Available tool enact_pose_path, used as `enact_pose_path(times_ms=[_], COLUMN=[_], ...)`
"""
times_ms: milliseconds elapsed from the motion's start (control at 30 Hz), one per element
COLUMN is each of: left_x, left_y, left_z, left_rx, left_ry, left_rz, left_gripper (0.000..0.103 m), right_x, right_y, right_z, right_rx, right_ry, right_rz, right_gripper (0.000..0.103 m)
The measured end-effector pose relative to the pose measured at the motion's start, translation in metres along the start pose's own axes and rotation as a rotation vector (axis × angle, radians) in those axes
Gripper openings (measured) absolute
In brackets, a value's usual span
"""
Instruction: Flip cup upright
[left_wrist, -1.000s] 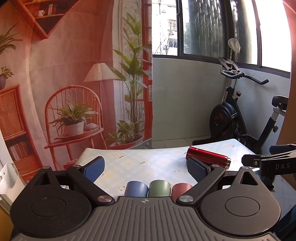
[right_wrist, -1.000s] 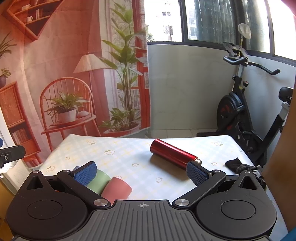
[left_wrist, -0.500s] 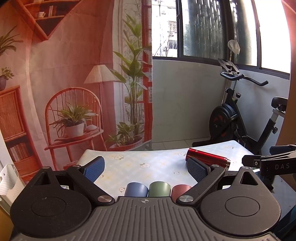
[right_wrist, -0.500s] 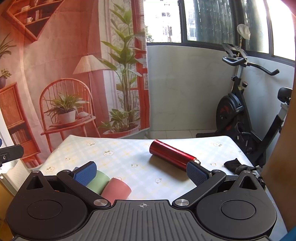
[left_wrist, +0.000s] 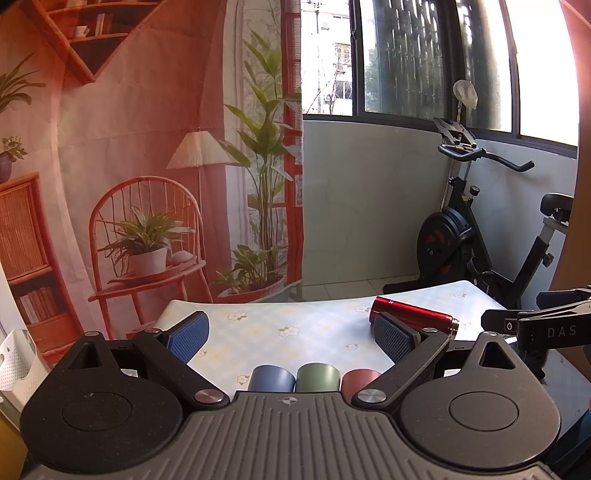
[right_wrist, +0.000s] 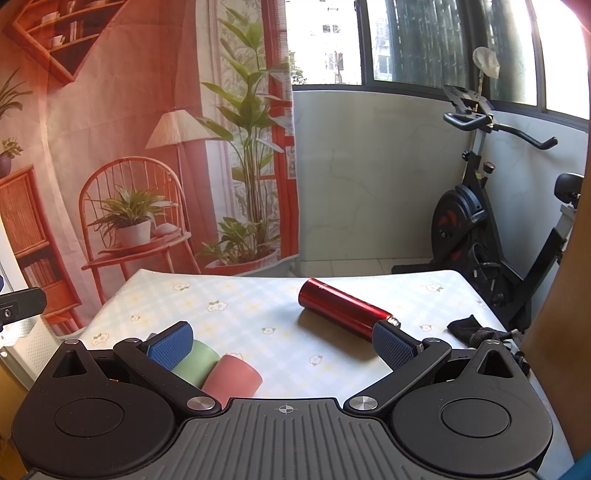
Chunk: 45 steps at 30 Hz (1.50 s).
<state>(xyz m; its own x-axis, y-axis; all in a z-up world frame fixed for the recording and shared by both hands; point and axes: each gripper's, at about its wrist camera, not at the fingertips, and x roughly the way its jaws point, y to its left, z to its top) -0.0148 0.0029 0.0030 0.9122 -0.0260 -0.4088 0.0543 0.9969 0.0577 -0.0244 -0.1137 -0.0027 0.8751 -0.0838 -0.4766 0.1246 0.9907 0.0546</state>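
Three cups lie on their sides in a row near the table's front edge: blue (left_wrist: 270, 377), green (left_wrist: 318, 376) and pink (left_wrist: 359, 379). The right wrist view shows the green cup (right_wrist: 195, 362) and the pink cup (right_wrist: 232, 378); the blue one is hidden behind a finger. A red metal bottle (left_wrist: 413, 316) (right_wrist: 343, 308) lies on its side farther back. My left gripper (left_wrist: 291, 334) is open and empty above the cups. My right gripper (right_wrist: 282, 343) is open and empty, right of the cups.
The table (right_wrist: 258, 306) has a pale checked cloth with flowers. A black cloth (right_wrist: 472, 330) lies at its right edge. An exercise bike (right_wrist: 491, 229) stands behind on the right. A white basket (left_wrist: 14, 362) is at the left. A printed backdrop hangs behind.
Almost nothing. Both views have shifted very slightly; the cups and the bottle have not moved and both grippers stay open.
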Motion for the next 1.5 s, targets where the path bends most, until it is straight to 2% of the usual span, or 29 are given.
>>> enact_pose_path(times_ms=[967, 1267, 1500], left_x=[-0.003, 0.009, 0.020], left_y=[0.001, 0.028, 0.060], left_z=[0.000, -0.016, -0.042], left_rx=[0.008, -0.019, -0.039], left_ry=[-0.009, 0.052, 0.118], left_rz=[0.000, 0.067, 0.145], left_gripper=[0.097, 0.097, 0.096], right_x=[0.005, 0.036, 0.084], right_y=[-0.001, 0.004, 0.014], right_z=[-0.001, -0.025, -0.047], right_rx=[0.015, 0.050, 0.053], right_ry=[0.009, 0.064, 0.163], right_rz=[0.011, 0.147, 0.200], right_gripper=[0.103, 0.103, 0.101])
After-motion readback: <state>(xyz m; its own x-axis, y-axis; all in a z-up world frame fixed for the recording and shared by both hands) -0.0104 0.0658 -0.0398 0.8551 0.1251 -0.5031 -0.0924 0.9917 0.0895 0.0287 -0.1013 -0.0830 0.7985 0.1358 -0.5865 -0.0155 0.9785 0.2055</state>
